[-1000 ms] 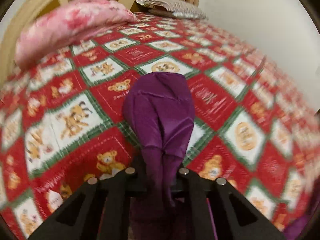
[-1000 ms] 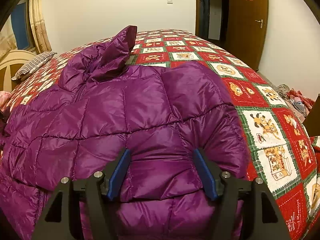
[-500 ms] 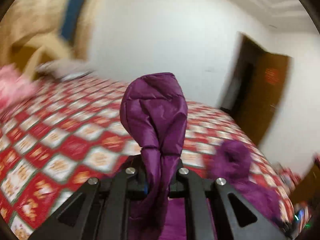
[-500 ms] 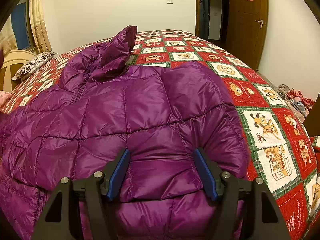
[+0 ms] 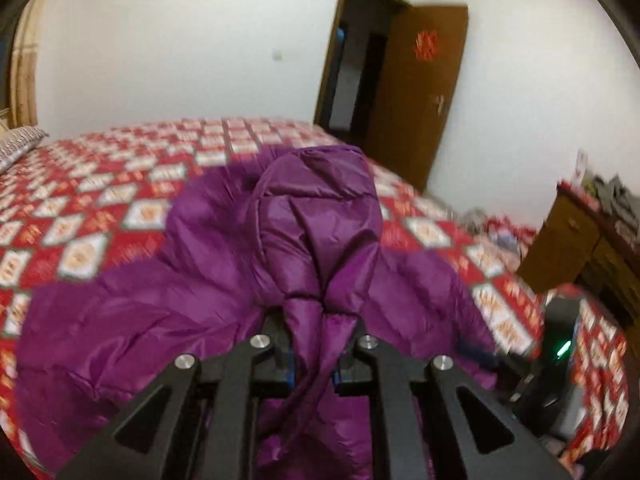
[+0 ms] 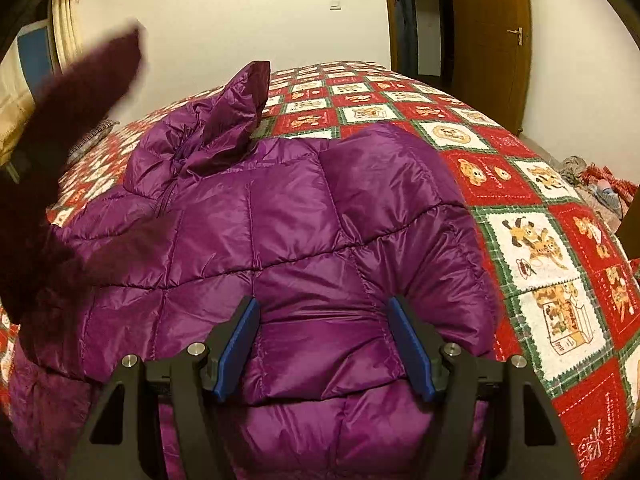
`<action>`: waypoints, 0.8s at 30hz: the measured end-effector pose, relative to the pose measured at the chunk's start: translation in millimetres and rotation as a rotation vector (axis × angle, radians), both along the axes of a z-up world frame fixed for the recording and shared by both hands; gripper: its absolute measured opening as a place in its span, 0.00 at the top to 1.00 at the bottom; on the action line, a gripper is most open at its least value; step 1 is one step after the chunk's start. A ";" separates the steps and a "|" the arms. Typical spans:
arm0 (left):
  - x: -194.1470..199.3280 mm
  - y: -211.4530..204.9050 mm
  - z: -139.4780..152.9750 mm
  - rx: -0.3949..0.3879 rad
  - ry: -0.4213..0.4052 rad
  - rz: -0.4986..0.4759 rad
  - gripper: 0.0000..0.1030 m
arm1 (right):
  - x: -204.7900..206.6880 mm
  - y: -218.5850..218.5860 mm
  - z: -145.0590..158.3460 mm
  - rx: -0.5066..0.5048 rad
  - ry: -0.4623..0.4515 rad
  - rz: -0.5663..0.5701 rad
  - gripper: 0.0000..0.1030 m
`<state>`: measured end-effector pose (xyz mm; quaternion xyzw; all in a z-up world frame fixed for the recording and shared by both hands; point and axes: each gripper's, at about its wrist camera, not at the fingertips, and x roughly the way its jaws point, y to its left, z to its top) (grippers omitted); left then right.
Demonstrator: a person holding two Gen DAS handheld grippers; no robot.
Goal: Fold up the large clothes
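In your left wrist view, your left gripper [image 5: 314,360] has its jaws pinched tight on a bunched fold of the purple down jacket [image 5: 224,280], and the gathered fabric rises in a rounded lump straight ahead of the fingers while the rest of the jacket spreads across the bedspread [image 5: 100,200], a red, white and green patchwork. This view alone shows you the wooden dresser [image 5: 576,240] at the right, the open brown door [image 5: 416,92] with a red paper decoration [image 5: 427,46] whose character is too blurred to read, and a green light on a dark device at the lower right. In your right wrist view, your right gripper [image 6: 324,344] has its blue-padded jaws spread wide on either side of a puffy quilted panel at the jacket's near edge; you cannot tell whether the pads press on it. Here the bedspread's squares are sharp: cartoon dogs and bears, with small script too fine to read. Only this view shows you the jacket's hood [image 6: 236,120] standing up at the far end, the zipper line below it, and a dark blurred sleeve [image 6: 76,128] crossing the left side.
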<state>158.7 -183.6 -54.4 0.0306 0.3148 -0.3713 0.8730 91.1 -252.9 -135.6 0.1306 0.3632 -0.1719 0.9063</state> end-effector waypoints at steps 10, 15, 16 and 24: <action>-38.7 -6.4 -26.0 0.203 -0.040 0.017 0.09 | -3.2 -6.6 -0.5 0.045 -0.030 0.000 0.34; -61.7 28.3 7.7 0.214 -0.128 0.088 0.00 | -4.6 -7.9 0.9 0.053 -0.031 -0.001 0.34; -65.6 42.1 15.1 0.217 -0.141 0.108 0.00 | -6.2 -8.4 2.5 0.063 -0.032 -0.002 0.34; 4.3 140.7 13.8 0.220 -0.072 0.444 0.00 | -19.4 22.7 75.9 -0.004 -0.169 0.130 0.35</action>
